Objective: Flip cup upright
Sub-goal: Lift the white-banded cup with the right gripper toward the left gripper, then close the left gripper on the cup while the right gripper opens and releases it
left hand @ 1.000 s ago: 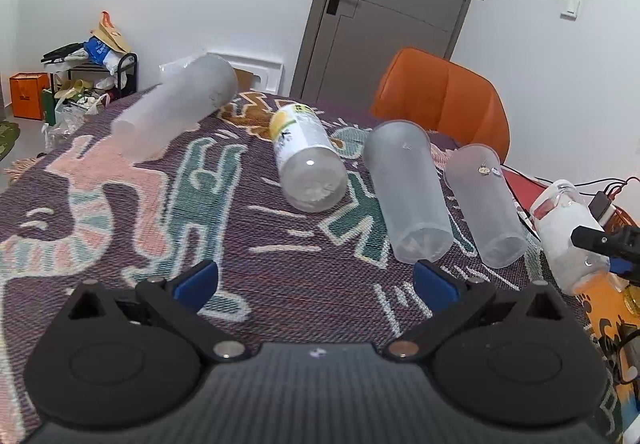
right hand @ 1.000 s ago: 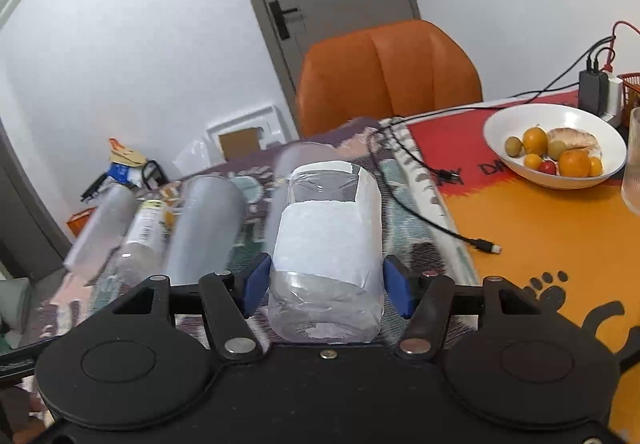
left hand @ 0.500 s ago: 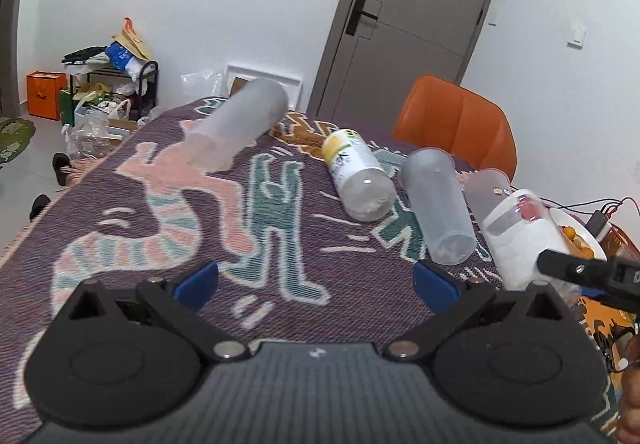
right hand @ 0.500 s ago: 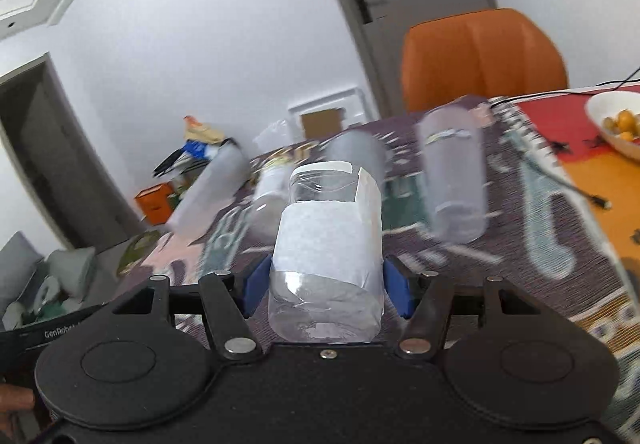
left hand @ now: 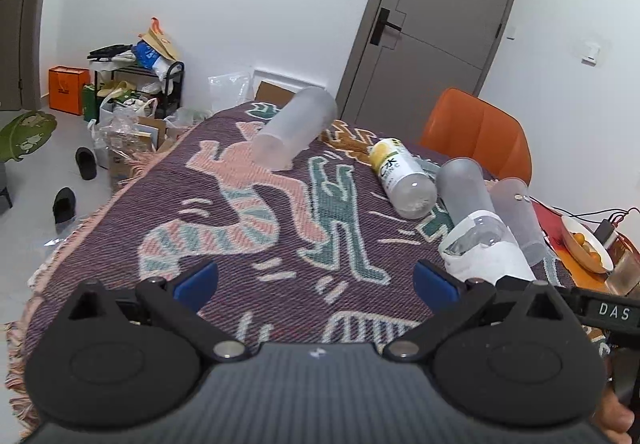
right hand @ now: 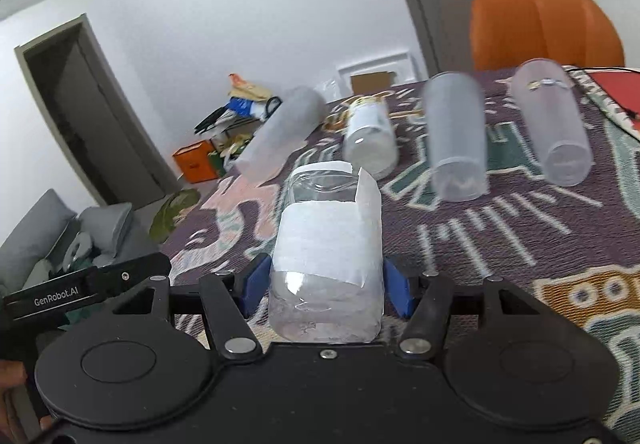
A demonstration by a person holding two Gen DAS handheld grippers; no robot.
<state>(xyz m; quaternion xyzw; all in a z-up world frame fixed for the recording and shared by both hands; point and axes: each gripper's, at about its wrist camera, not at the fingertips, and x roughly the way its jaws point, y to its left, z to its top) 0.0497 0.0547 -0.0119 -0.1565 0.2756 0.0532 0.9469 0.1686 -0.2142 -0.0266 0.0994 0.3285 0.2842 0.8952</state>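
With your left gripper (left hand: 316,280) spread and empty over the patterned cloth (left hand: 248,228), and your right gripper (right hand: 326,282) pinching the paper-wrapped clear cup (right hand: 326,244) above that cloth, avoid overtightening, which may crush the thin wall and let the cup slip.

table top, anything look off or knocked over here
Yes. Four containers lie on their sides on the patterned cloth: a frosted cup at the far end, a yellow-label bottle and two more frosted cups. The right tongs grip a clear jar whose white paper label is torn and peeling at its top edge.
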